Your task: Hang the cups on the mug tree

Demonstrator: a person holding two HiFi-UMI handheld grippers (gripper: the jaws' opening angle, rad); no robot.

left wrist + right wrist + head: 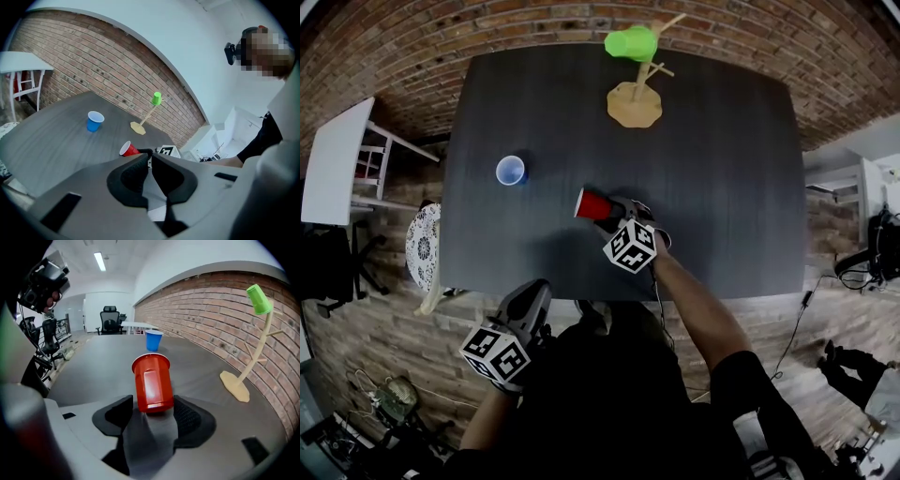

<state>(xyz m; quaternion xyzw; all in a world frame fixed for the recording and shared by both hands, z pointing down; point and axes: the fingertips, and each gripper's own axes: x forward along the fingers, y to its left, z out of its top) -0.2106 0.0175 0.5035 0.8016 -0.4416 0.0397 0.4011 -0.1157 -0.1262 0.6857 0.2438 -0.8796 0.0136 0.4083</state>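
Dark table (722, 187) by brick wall (201, 310), right gripper (154, 405) clamped on red cup (151, 378), left gripper (150, 158) closed, empty, blue cup (511, 171) upright, green cup (630, 43) on mug tree (635, 103)

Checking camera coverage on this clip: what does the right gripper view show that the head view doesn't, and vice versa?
Only the right gripper view: the right tool clamped on the base of the red cup. Only the head view: the left tool, by the table's near edge. Both: red cup, blue cup, green cup on the mug tree.
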